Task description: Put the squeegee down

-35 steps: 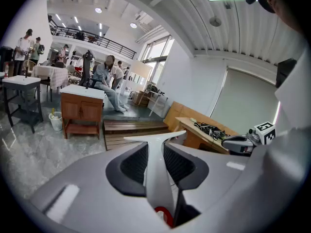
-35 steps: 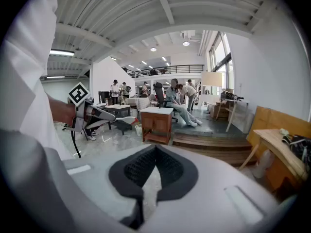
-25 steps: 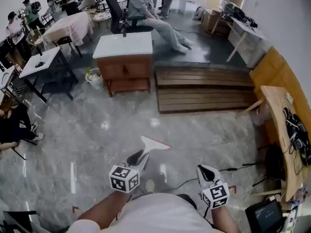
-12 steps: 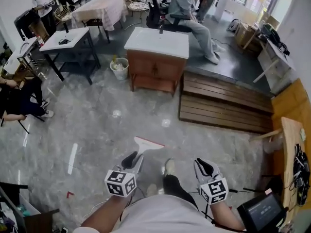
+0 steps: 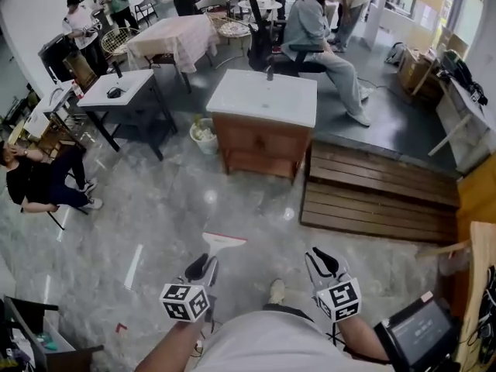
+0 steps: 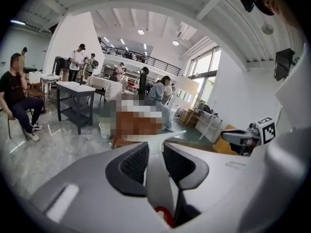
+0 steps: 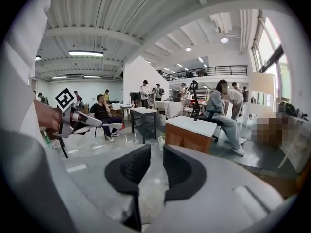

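The squeegee (image 5: 223, 243) is pinched by its handle in the left gripper (image 5: 203, 270), low and left of centre in the head view. It is held blade foremost above the floor (image 5: 155, 215), presumably for carrying to a resting place. The right gripper (image 7: 151, 171) is seen narrowly parted, with nothing between its pads. Most of the blade is foreshortened in the left gripper view, and the handle's end is hidden by the jaws.
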{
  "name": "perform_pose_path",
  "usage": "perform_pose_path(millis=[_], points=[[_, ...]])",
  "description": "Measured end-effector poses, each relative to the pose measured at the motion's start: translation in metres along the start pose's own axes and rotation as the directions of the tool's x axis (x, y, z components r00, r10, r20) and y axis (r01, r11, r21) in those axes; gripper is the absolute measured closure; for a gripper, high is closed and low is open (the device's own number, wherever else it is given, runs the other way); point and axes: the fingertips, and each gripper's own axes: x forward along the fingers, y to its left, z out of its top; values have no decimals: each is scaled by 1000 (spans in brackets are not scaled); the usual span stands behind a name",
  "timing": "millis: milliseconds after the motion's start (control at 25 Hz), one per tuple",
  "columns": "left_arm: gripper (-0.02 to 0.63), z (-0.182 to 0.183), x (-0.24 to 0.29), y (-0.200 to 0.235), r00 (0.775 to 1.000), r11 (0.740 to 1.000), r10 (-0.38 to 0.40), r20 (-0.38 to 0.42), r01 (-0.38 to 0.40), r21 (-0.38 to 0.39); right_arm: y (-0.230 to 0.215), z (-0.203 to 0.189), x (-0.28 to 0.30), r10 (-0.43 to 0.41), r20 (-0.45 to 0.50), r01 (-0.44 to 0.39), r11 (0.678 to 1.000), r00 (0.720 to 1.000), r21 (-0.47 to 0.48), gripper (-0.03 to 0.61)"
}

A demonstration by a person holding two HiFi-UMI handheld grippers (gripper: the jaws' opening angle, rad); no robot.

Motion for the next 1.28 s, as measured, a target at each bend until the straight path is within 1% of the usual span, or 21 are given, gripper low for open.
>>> perform_pose_path(millis=[120,200,360,480,640,720,880,1120,1200,1280], points=[[505,34,54,-13,1000,1000,10,20,-10,20,-57,3,27,18,-6,-18,1000,1000,-2,511],[505,53,83,-18,1000,999,16,21,-16,31,-87,1,46,37,-22,-37,999,999,16,511],[505,81,137,-20,1000,1000,20,6,-20,19,-132,-1,88,49,-51,-47,998,998,42,511],[505,96,184,-8,1000,1000,19,2,-19,8,-156,3,128,64,-50,-61,996,997,61,511],[505,119,245,33,1000,1000,11,5,-11,15,-176,9,193,75,-72,-71,996,995,60,511],[505,139,278,59,1000,1000,-5,12,5,23,-188,20,229,61,-84,-56,997,995,54,511],[506,189,341,116,998,997,-56,-15,57,50,-202,62,303,11,-106,-3,997,994,71,511],[506,262,424,194,990,985,-134,-48,139,105,-217,126,413,-51,-97,60,994,994,94,511],[506,284,449,215,987,980,-154,-51,159,120,-221,144,443,-64,-90,74,992,994,105,511],[506,299,472,230,985,979,-163,-49,168,117,-224,154,465,-64,-90,74,991,994,108,511]])
